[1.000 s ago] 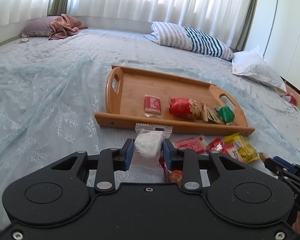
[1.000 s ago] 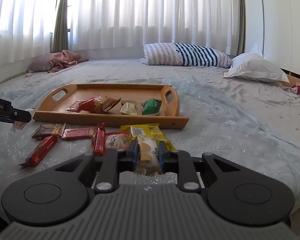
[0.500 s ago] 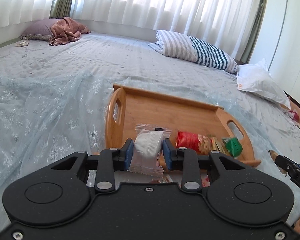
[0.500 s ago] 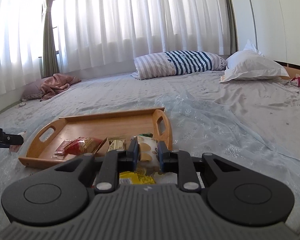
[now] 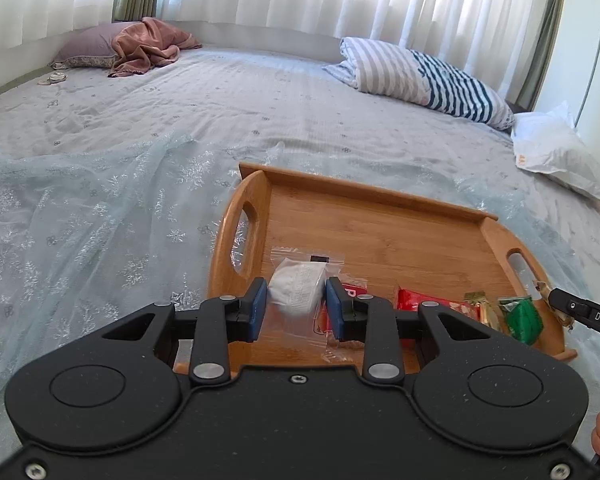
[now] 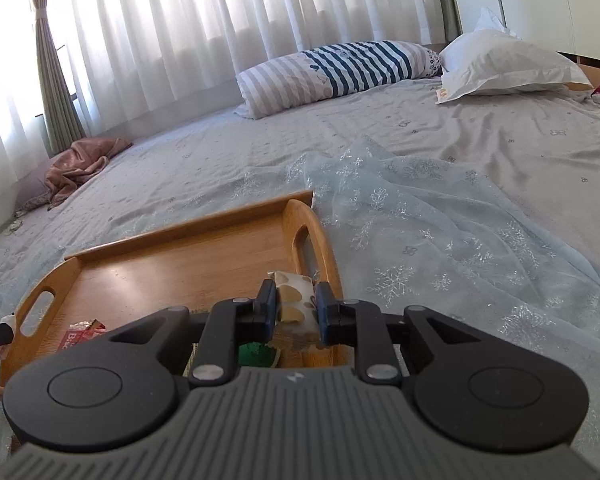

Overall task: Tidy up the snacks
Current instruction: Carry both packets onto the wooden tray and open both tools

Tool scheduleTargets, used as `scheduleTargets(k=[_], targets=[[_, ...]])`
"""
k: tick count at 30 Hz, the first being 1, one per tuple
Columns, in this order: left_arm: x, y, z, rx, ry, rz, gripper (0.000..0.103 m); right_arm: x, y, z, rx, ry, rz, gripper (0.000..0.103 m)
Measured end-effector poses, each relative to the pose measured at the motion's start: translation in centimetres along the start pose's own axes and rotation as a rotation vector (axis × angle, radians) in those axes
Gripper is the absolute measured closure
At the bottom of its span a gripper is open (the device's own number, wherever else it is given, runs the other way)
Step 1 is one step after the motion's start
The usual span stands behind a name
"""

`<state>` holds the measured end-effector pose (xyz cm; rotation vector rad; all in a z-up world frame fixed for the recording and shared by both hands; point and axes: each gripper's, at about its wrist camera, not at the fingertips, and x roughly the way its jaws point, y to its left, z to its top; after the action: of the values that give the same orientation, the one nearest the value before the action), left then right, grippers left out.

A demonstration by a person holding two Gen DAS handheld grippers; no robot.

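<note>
A wooden tray [image 5: 380, 236] with handle cut-outs lies on the bed. My left gripper [image 5: 296, 308] is shut on a clear packet with a white cake [image 5: 298, 290], held over the tray's near left part. On the tray lie a red flat packet [image 5: 354, 292], a red bag [image 5: 412, 302], a gold sweet [image 5: 476, 300] and a green sweet [image 5: 522, 318]. In the right wrist view my right gripper [image 6: 297, 312] is shut on a cream packet with brown heart-shaped biscuits [image 6: 294, 298], above the tray [image 6: 180, 264] near its right handle. The green sweet [image 6: 256, 354] shows just below it.
The bed carries a pale blue snowflake gauze [image 6: 460, 232], a striped pillow [image 5: 420, 72], a white pillow [image 6: 508, 64] and a pink blanket [image 5: 148, 44] at the far left. The right gripper's tip [image 5: 584, 312] enters the left wrist view at the right edge.
Both grippers have moved forward from the loose snacks in front of the tray to above it, each still holding its packet. The right view has rolled and now looks across the tray's right end.
</note>
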<state>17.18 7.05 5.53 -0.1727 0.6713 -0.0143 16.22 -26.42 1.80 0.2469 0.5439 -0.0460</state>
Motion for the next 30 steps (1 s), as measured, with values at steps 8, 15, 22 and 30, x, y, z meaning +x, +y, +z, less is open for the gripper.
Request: scheduleTargets(k=[8, 15, 22, 30], targets=[[3.3, -0.8, -0.5, 0.020, 0.044, 0.035, 0.073, 1.6, 1.0, -0.9, -0.007, 0.033, -0.002, 0.079], [3.9, -0.9, -0.9, 0.032, 0.049, 0.041, 0.073, 1.9, 1.8, -1.9, -0.012, 0.052, 0.010, 0.079], [4.1, -1.2, -1.4, 0.046, 0.044, 0.050, 0.073, 1.8, 2.3, -2.1, -0.027, 0.049, 0.004, 0.079], [4.1, -1.4, -1.4, 0.054, 0.048, 0.056, 0.068, 1.7, 2.3, -2.1, -0.023, 0.056, 0.011, 0.066]])
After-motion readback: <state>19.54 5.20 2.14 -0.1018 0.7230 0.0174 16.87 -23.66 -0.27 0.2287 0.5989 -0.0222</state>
